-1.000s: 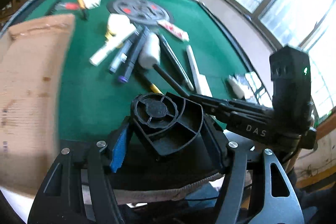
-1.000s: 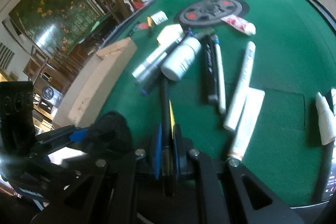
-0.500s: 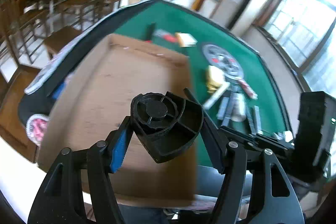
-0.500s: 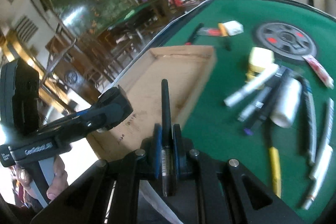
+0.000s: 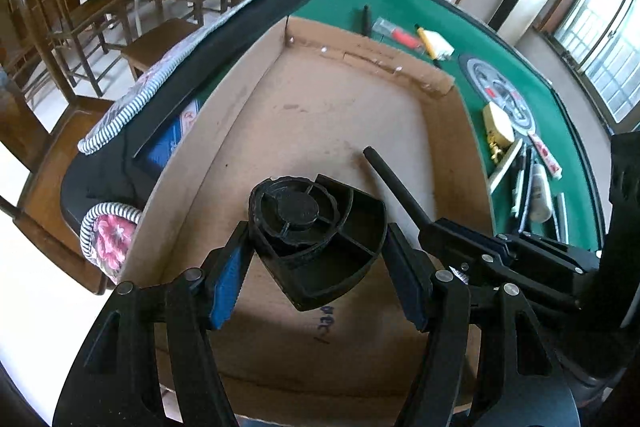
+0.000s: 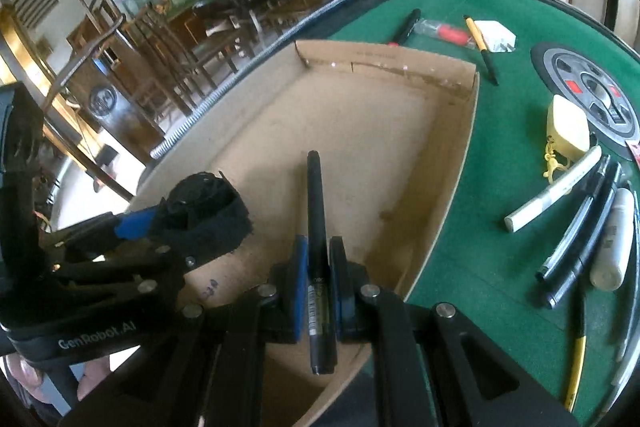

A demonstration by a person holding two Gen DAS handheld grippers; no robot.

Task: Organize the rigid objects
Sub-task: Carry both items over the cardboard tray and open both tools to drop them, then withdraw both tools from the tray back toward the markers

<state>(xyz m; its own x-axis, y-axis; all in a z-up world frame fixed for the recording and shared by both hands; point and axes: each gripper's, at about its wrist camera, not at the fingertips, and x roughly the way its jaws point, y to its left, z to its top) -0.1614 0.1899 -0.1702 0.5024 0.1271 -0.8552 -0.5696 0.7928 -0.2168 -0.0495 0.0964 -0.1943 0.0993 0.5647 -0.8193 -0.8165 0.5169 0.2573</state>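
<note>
Seen from two wrist cameras, both held over one shallow cardboard box [image 5: 320,115] on a green felt tabletop [image 6: 480,251].

At left: left gripper [image 5: 316,267], fingers pinching one black plastic fan-shaped part [image 5: 316,227], poised above the box floor near its 6 o'clock edge. Box bare inside, apart from scribbled ink.

To its right: right gripper [image 6: 318,279], fingers pressed on one black marker pen [image 6: 316,227], long axis running toward 12 o'clock, tip out over the box floor, tail past the near rim.

Key relation: box floor directly beneath both held things; likely only a short descent and release needed. Left gripper sits nearer the box middle, right nearer the 3 o'clock wall.

Farther right, on the felt outside the box: a cluster of about four more pens [image 6: 576,227], one white bottle [image 6: 614,243], one pale yellow case with a clasp [image 6: 568,125], one round grey dial [image 6: 592,95]. At 12 o'clock beyond the box: two pens, one red-filled clear packet [image 6: 444,31], one white charger plug [image 6: 494,35].
</note>
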